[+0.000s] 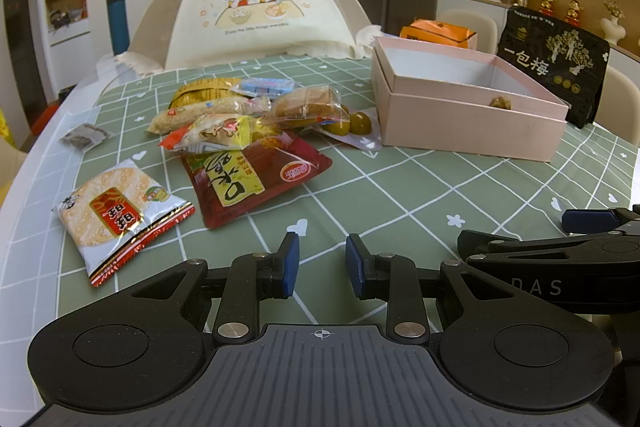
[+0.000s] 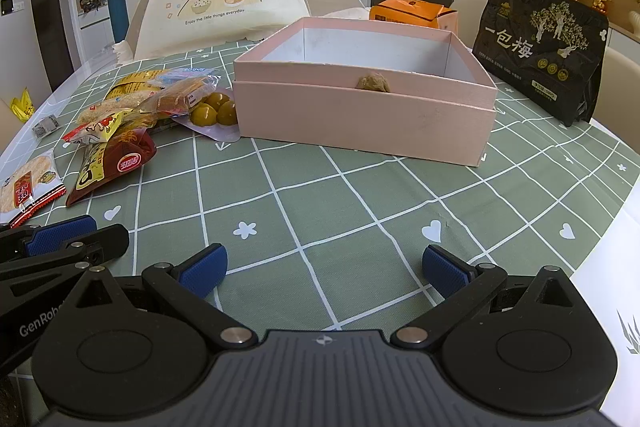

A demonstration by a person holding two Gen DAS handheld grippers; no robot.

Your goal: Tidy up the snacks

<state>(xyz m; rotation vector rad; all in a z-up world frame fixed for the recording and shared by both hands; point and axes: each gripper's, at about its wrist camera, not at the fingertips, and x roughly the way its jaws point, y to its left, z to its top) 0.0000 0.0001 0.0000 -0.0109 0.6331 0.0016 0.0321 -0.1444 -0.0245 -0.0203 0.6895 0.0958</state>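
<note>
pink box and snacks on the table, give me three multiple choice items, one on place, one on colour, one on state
1. Where is the snack pile relative to the pink box in the right wrist view?
A. left of it
B. inside it
C. behind it

2. What colour is the tablecloth?
A. plain red
B. green with white lines
C. black

3. How does the right hand-held gripper stand?
A. shut on a snack
B. open and empty
C. shut on the box

Answers: 1 A, the packets lie on the cloth left of the box. 2 B, a green grid shows everywhere. 3 B, its blue pads stand wide apart over bare cloth.
</note>
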